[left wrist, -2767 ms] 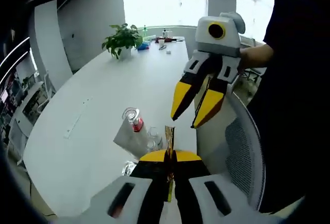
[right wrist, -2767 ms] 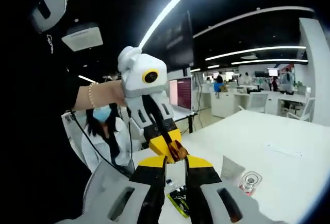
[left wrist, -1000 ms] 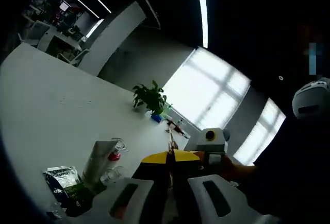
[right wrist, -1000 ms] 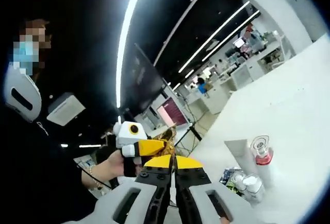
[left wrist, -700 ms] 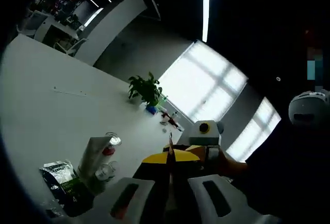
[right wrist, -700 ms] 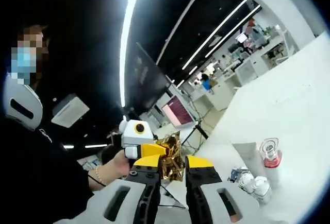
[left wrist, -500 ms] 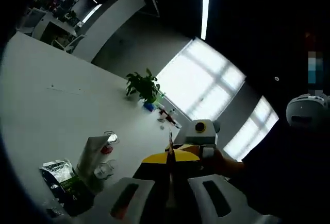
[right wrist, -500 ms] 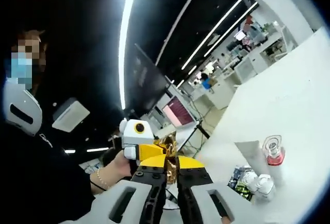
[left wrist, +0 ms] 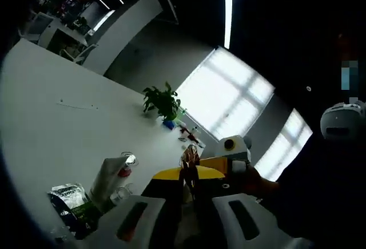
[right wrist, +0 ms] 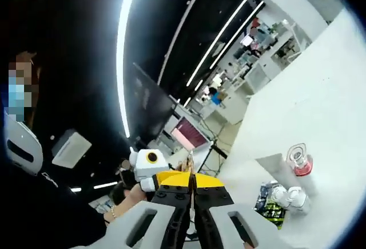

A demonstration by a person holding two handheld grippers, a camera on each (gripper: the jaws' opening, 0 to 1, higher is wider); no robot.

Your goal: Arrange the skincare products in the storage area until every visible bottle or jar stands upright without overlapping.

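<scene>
Both grippers are lifted above the white table (left wrist: pixel 51 129) and meet on one crumpled gold foil packet (left wrist: pixel 188 158). My left gripper (left wrist: pixel 189 176) is shut on it, jaws a little apart with foil bunched between. My right gripper (right wrist: pixel 192 181) is shut on a thin edge of the gold foil packet (right wrist: pixel 190 161). On the table stand a white tube (left wrist: pixel 107 174), a clear-capped bottle with red contents (left wrist: pixel 126 165) and small clear jars (left wrist: pixel 119 192). A dark green sachet (left wrist: pixel 71 203) lies beside them. The right gripper view shows the tube (right wrist: pixel 275 168), bottle (right wrist: pixel 299 161), jars (right wrist: pixel 287 196) and sachet (right wrist: pixel 269 210).
A potted plant (left wrist: pixel 163 101) and small items (left wrist: pixel 184 135) sit at the table's far end by bright windows. A person's dark sleeve and hand (right wrist: pixel 123 194) hold the left gripper. An office with a lit monitor (right wrist: pixel 187 132) lies beyond the table.
My right jaws opened around the foil 0.7 s ago and have shut on it again. My left jaws have parted slightly, showing more foil. Both cameras have tilted a little.
</scene>
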